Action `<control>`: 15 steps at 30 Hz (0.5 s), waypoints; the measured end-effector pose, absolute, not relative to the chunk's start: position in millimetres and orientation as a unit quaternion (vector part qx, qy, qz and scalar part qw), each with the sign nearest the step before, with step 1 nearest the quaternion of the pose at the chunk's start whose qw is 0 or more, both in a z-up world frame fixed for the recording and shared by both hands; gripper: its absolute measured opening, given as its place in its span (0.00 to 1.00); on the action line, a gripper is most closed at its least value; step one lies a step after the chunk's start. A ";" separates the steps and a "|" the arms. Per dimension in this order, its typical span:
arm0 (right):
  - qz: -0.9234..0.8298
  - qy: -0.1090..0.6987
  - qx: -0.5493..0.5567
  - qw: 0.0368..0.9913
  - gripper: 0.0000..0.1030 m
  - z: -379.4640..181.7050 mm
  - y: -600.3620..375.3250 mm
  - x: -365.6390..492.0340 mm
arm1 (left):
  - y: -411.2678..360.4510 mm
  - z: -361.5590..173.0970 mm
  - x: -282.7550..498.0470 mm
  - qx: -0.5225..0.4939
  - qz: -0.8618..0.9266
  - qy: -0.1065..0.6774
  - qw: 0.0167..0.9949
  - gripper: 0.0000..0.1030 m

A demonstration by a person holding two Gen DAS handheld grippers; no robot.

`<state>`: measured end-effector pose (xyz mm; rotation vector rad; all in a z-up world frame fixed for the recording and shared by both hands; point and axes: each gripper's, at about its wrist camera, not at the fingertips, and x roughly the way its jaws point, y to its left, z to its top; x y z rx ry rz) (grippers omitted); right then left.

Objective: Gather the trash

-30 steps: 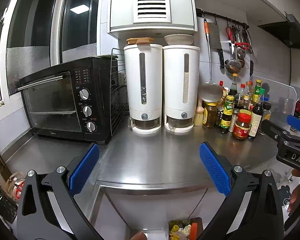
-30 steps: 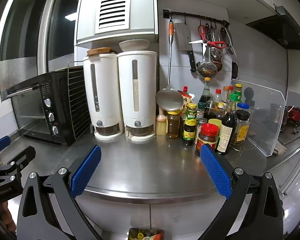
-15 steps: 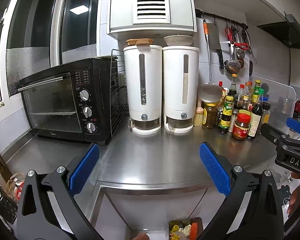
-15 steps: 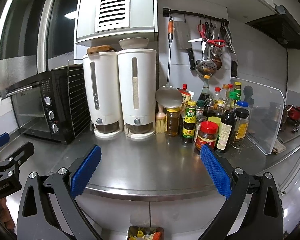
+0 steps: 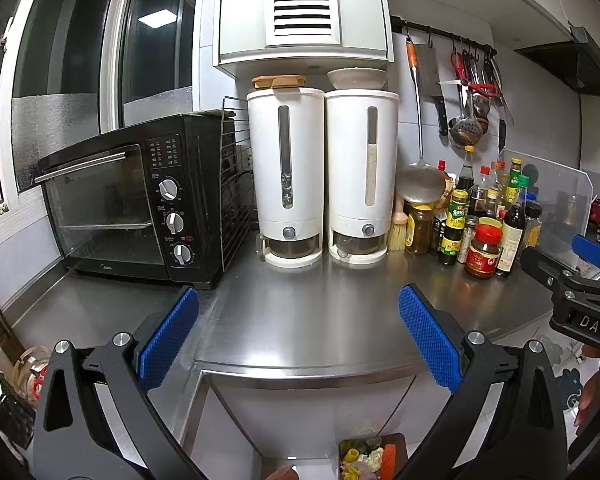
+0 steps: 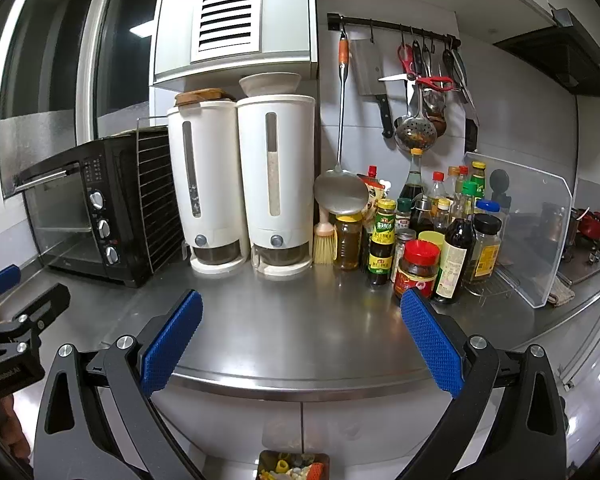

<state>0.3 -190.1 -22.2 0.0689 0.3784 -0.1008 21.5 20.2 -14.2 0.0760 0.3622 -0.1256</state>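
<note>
Trash bin (image 5: 366, 456) low, below counter's (image 5: 300, 320) front edge; left gripper (image 5: 298, 338) spread wide, holding nothing; right gripper (image 6: 300, 340) likewise spread, above front edge.

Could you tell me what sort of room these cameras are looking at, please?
It looks like a home kitchen: a stainless steel counter holds a black toaster oven and crowded condiment bottles, with utensils hanging on a wall rail.

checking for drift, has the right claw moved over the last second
Yes, slightly. In the right wrist view the red-lidded jar sits a little further left and lower against the right claw, so the claw has swung slightly right.
</note>
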 end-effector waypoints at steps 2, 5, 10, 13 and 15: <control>-0.051 0.188 0.035 0.980 0.97 -22.0 -189.4 0.6 | 21.3 -14.6 22.3 0.037 -0.062 0.179 0.981 0.92; -0.051 0.188 0.035 0.980 0.97 -22.0 -189.2 0.7 | 21.6 -14.9 22.3 0.037 -0.062 0.178 0.981 0.92; -0.051 0.187 0.033 0.980 0.97 -21.5 -187.5 1.8 | 21.4 -14.3 21.5 0.037 -0.062 0.177 0.982 0.92; -0.048 0.189 0.033 0.980 0.97 -21.1 -186.5 3.3 | 22.4 -14.0 21.8 0.036 -0.062 0.176 0.982 0.92; -0.048 0.190 0.033 0.980 0.97 -20.9 -186.1 4.5 | 22.7 -14.0 22.2 0.036 -0.064 0.177 0.981 0.92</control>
